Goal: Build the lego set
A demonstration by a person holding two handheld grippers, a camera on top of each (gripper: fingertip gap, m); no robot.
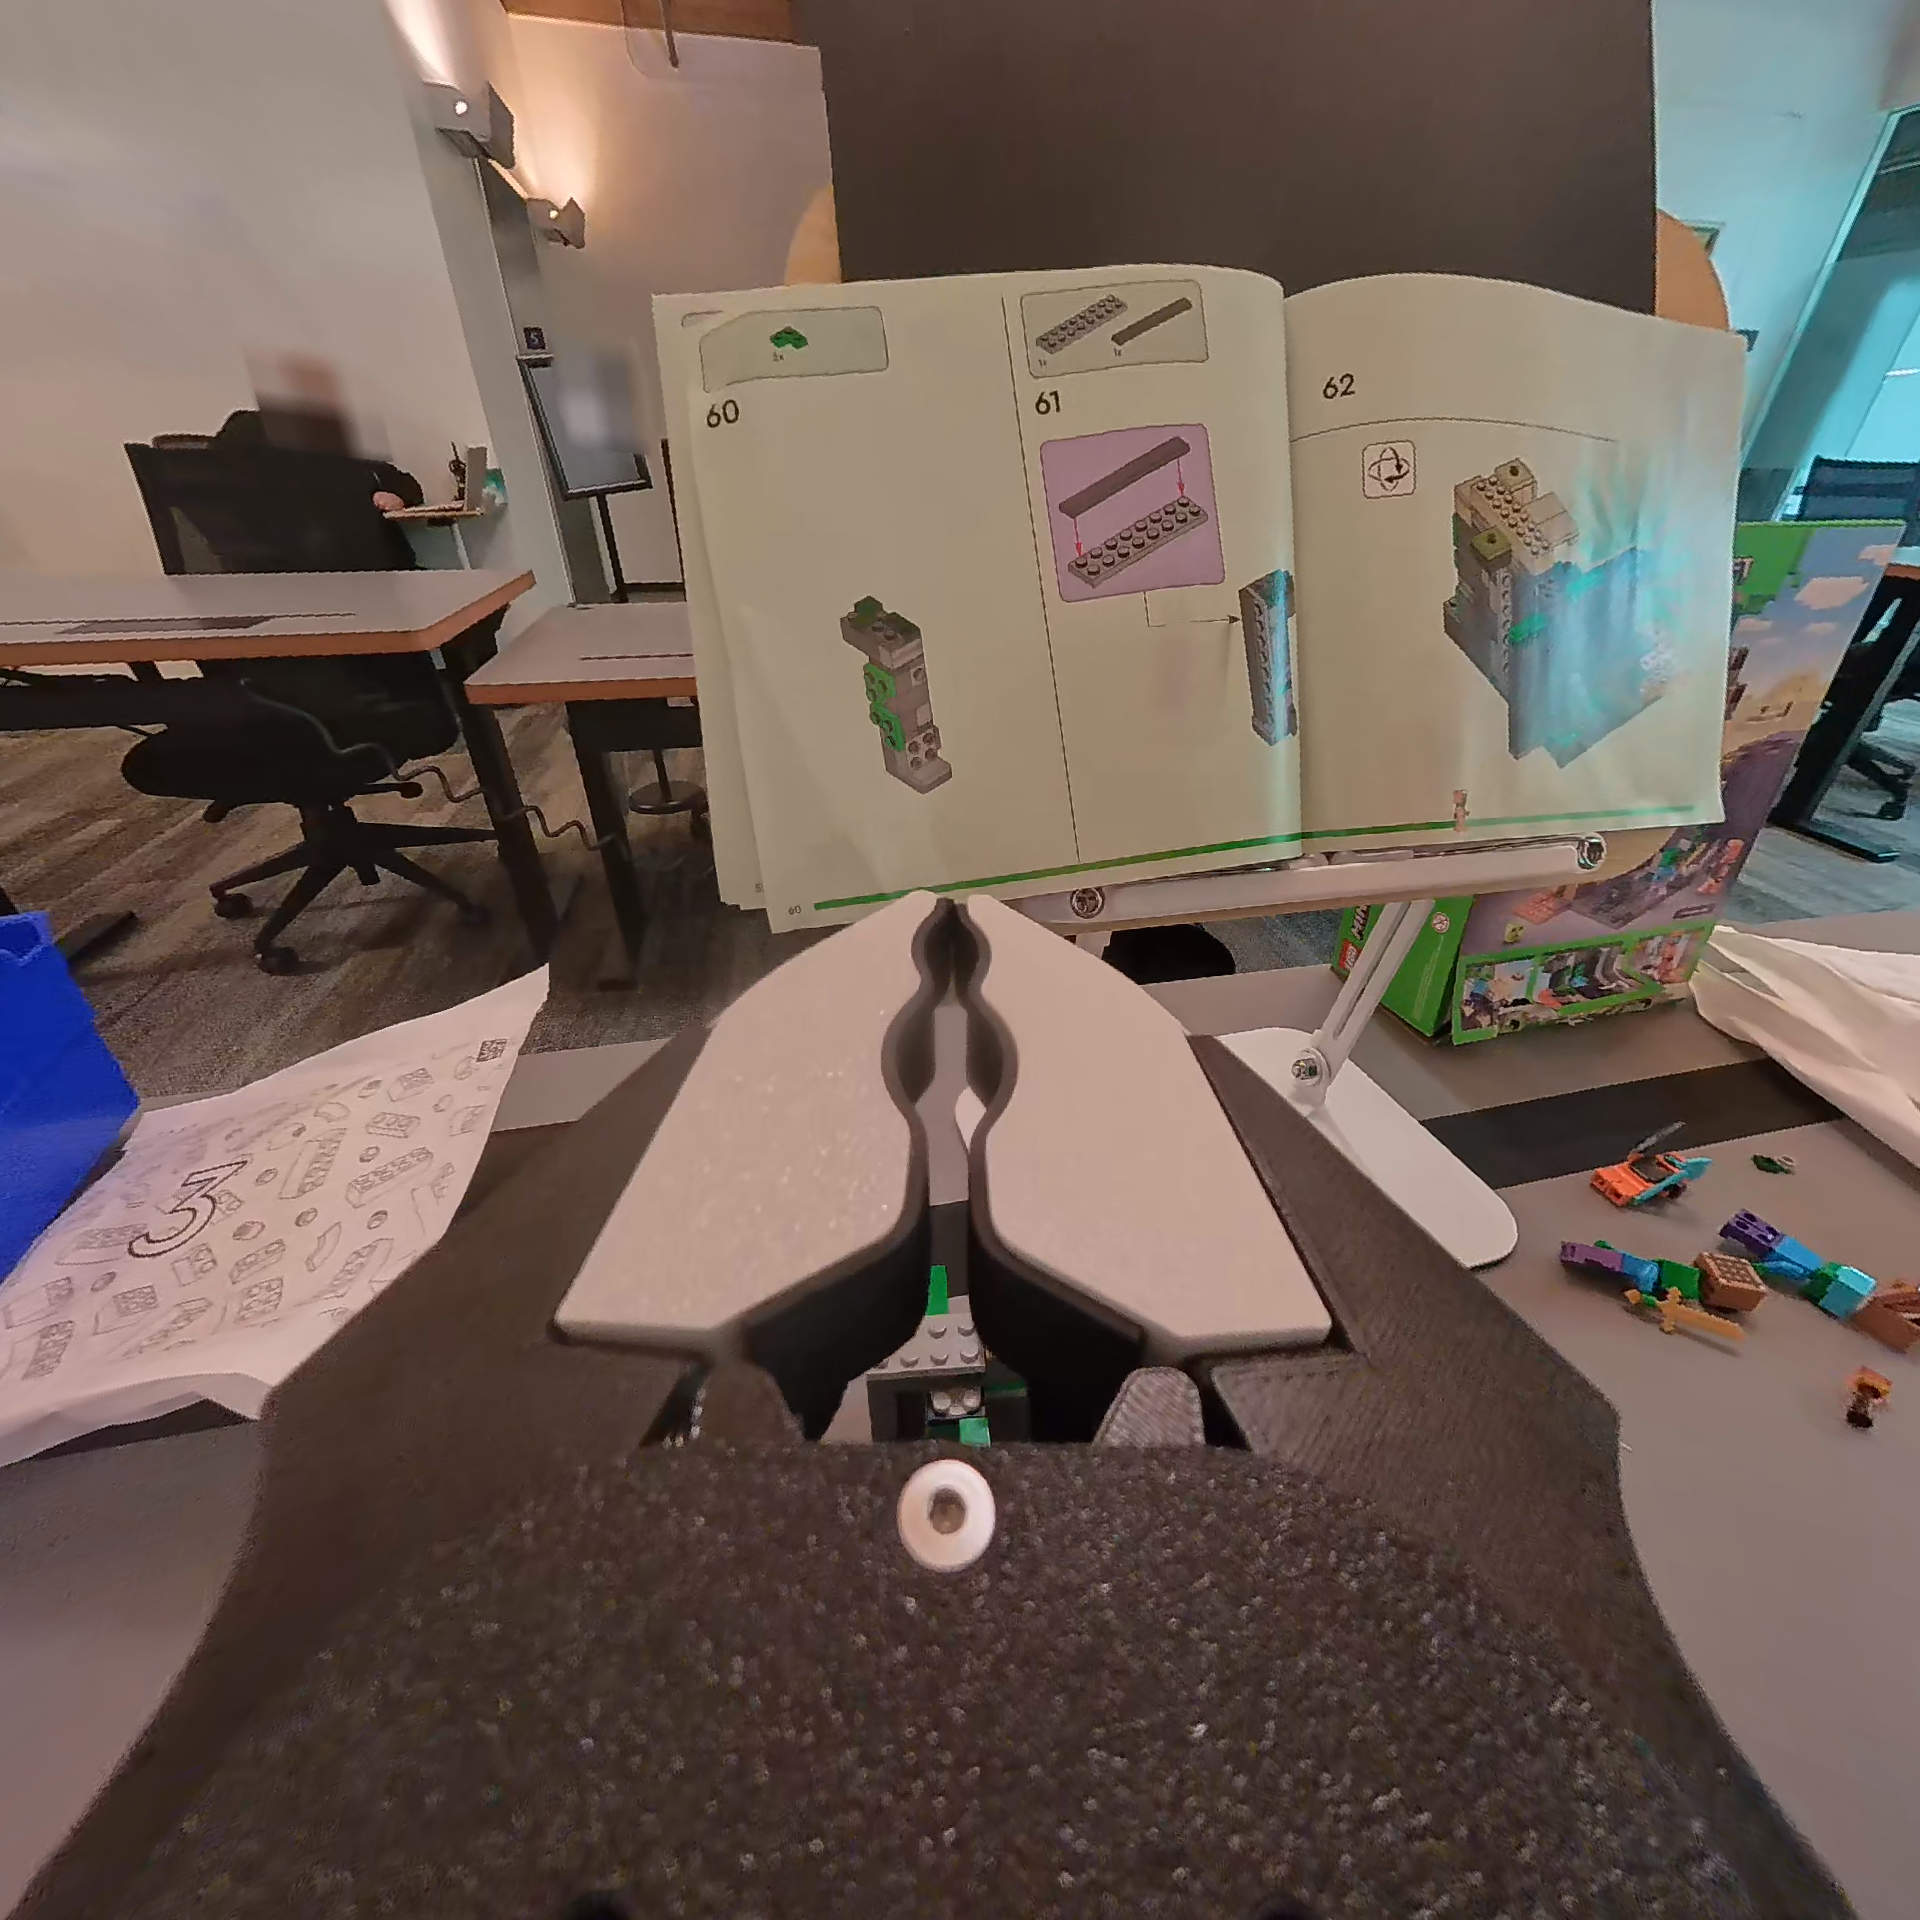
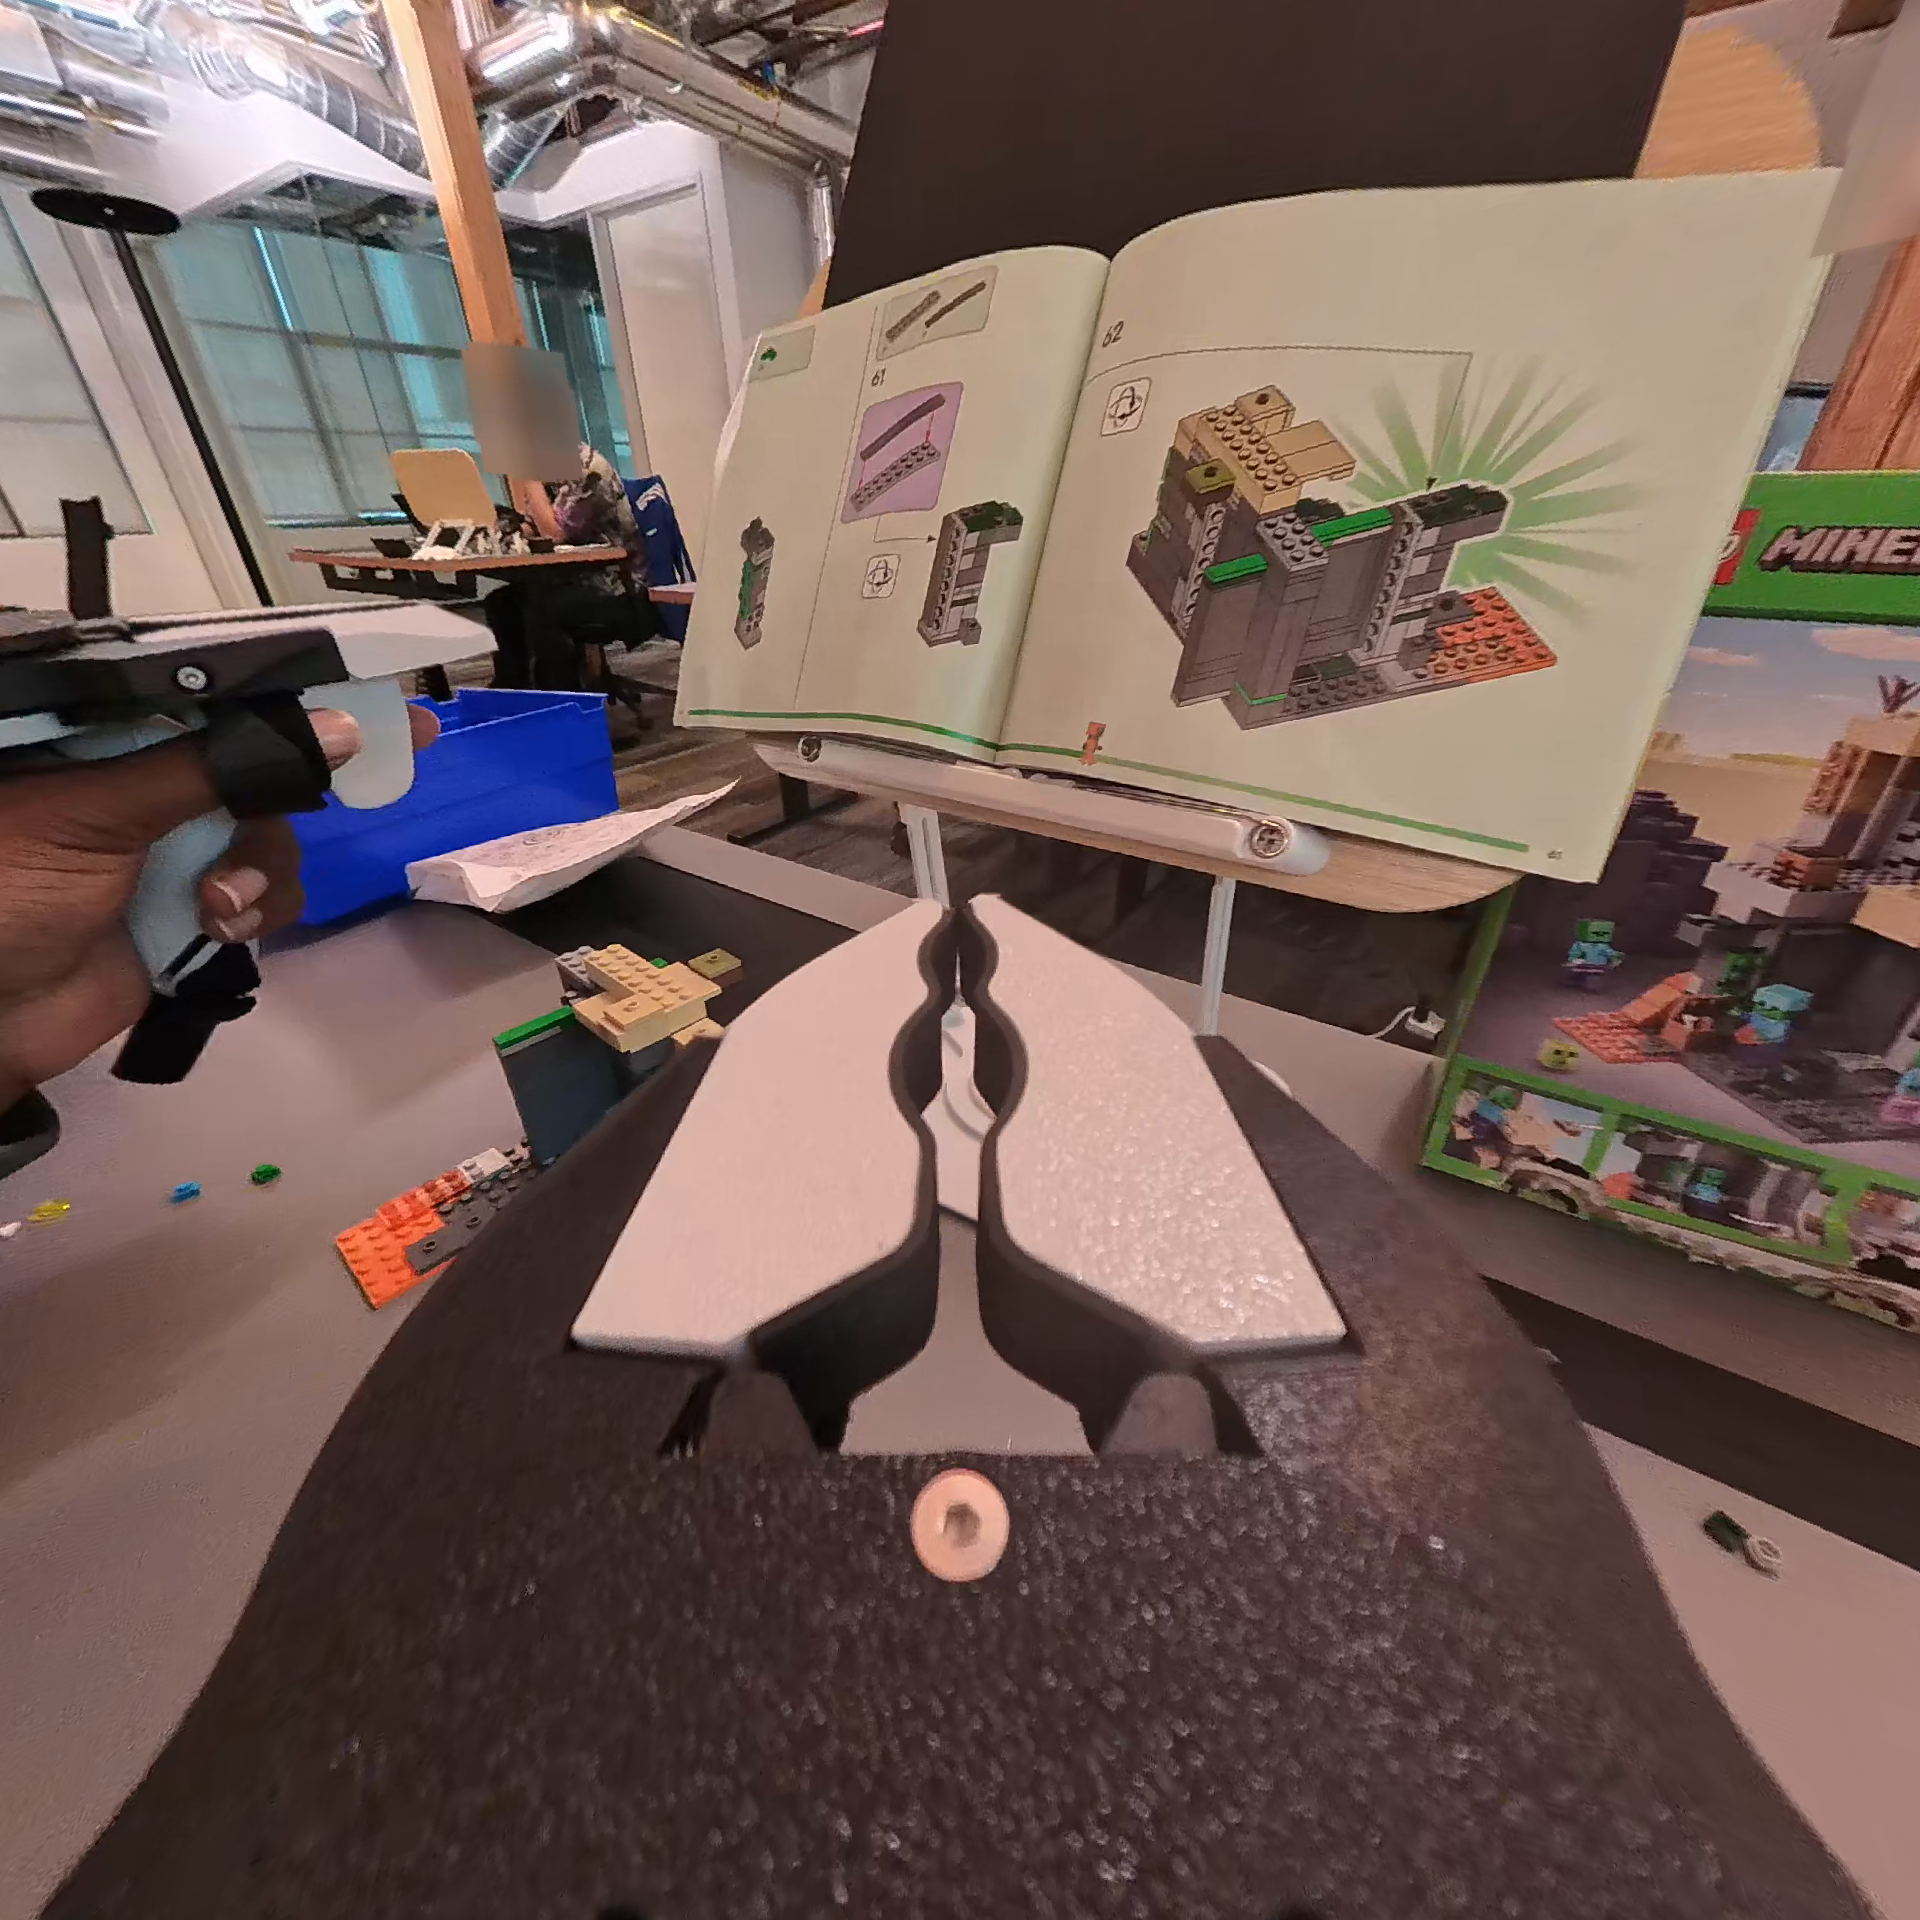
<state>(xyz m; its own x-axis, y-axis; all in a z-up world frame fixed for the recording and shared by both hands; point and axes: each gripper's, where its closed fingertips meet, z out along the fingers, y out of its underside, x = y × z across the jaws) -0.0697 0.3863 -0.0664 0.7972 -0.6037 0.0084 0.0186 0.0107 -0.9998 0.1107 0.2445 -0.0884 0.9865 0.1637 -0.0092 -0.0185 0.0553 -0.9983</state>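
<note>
My left gripper (image 1: 951, 916) is shut, its tips touching with nothing seen between them. Through the gap at its base I see part of a grey and green lego build (image 1: 948, 1366) on the table below. The right wrist view shows this build (image 2: 613, 1023) with tan plates on top, beside an orange and grey baseplate (image 2: 410, 1236). There the left gripper (image 2: 369, 727) is held in a hand, above and left of the build. My right gripper (image 2: 956, 914) is shut and empty, right of the build. The open instruction booklet (image 1: 1143, 582) (image 2: 1195, 540) stands on a stand ahead.
The lego box (image 1: 1538, 971) (image 2: 1714, 935) stands at the right. Minifigures and small parts (image 1: 1714, 1273) lie on the grey table; tiny loose pieces (image 2: 187, 1190) lie left. A blue bin (image 1: 42, 1070) (image 2: 468, 790), a printed paper bag (image 1: 239, 1195) and a white bag (image 1: 1829, 1008) flank the work area. Left tips to right tips: about 25 cm.
</note>
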